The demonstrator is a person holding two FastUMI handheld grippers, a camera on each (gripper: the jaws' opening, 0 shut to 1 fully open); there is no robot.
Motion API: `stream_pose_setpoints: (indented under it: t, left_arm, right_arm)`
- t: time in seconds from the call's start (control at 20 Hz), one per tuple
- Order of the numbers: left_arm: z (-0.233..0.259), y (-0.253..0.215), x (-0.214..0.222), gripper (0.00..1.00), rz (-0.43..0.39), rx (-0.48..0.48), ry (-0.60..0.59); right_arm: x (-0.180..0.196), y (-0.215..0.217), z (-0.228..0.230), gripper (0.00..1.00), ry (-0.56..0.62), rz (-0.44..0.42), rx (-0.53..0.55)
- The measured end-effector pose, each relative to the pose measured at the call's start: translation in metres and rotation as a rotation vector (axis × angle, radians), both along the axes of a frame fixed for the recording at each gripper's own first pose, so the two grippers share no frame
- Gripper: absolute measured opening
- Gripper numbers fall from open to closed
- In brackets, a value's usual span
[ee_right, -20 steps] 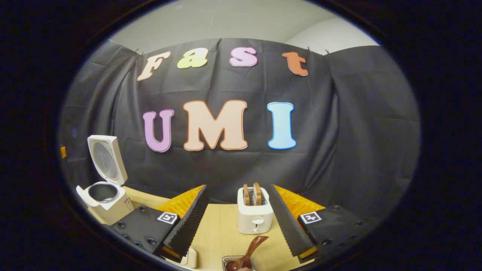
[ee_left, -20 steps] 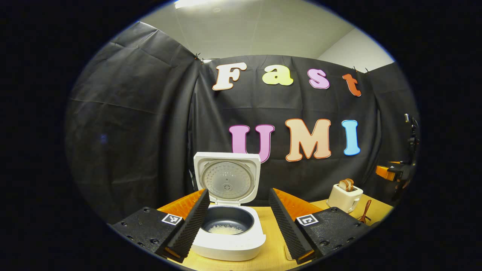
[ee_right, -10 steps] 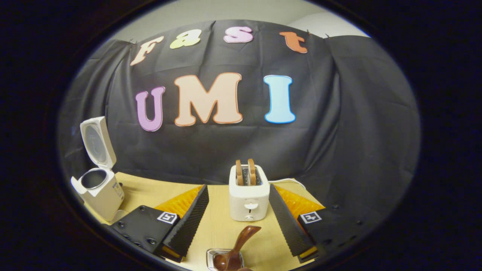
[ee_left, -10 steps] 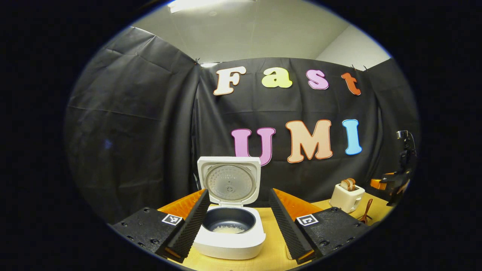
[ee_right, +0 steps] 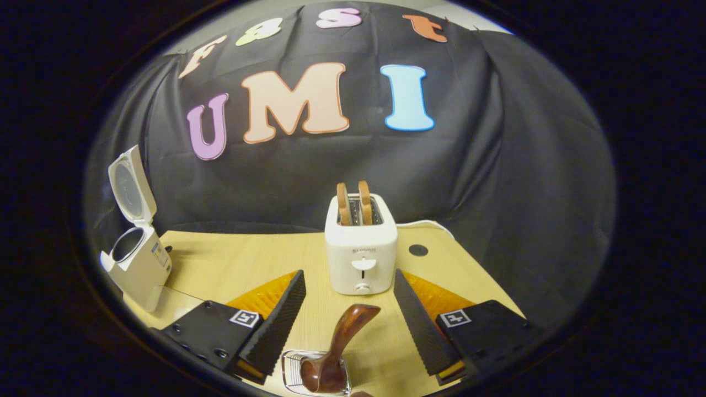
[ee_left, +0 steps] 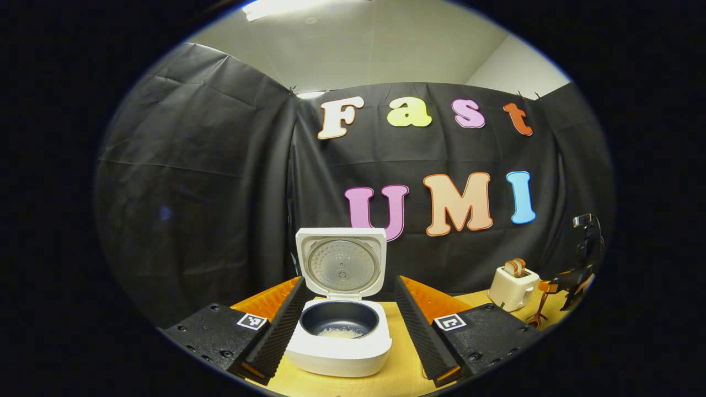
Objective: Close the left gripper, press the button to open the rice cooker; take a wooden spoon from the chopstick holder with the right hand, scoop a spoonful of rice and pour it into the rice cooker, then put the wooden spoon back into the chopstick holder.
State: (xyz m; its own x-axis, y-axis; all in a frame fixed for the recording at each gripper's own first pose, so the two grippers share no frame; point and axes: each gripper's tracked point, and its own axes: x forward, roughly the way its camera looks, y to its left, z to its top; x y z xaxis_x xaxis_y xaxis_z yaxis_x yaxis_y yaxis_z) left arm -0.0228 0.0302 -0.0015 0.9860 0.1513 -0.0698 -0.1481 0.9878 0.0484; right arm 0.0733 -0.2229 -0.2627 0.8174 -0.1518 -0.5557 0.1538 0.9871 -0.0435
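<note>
A black cloth wall (ee_left: 220, 182) hangs in folds behind a pale wooden table (ee_right: 248, 259). Above it, at twelve o'clock in the left gripper view, a white ceiling (ee_left: 375, 49) carries a bright light panel (ee_left: 276, 8).

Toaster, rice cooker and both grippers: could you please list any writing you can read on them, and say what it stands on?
Toaster: small mark on the front, too blurred to read.
Cooker: label on its side, too small to read.
Lid: fine print on the inner plate, too small to read.
Left gripper and right gripper: square black-and-white pattern tags, no words.
</note>
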Motion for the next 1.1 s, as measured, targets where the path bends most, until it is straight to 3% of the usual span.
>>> stream_pose_setpoints:
  t: [0.45, 0.7, 0.9, 1.1]
  left_arm:
    - [-0.003, -0.002, -0.002, 0.94, 0.014, 0.007, 0.012]
    - [-0.003, -0.002, -0.002, 0.94, 0.022, 0.007, 0.016]
    - [-0.005, -0.001, -0.002, 0.94, 0.027, 0.006, 0.020]
    - [-0.005, -0.002, -0.001, 0.94, 0.020, 0.002, 0.021]
  right_arm:
    - [-0.015, 0.007, -0.059, 1.00, 0.160, 0.017, 0.078]
    - [-0.026, 0.013, -0.082, 0.83, 0.237, 0.007, 0.144]
    - [-0.034, 0.015, -0.089, 0.50, 0.265, -0.002, 0.165]
    - [-0.036, 0.026, -0.083, 0.28, 0.269, 0.009, 0.212]
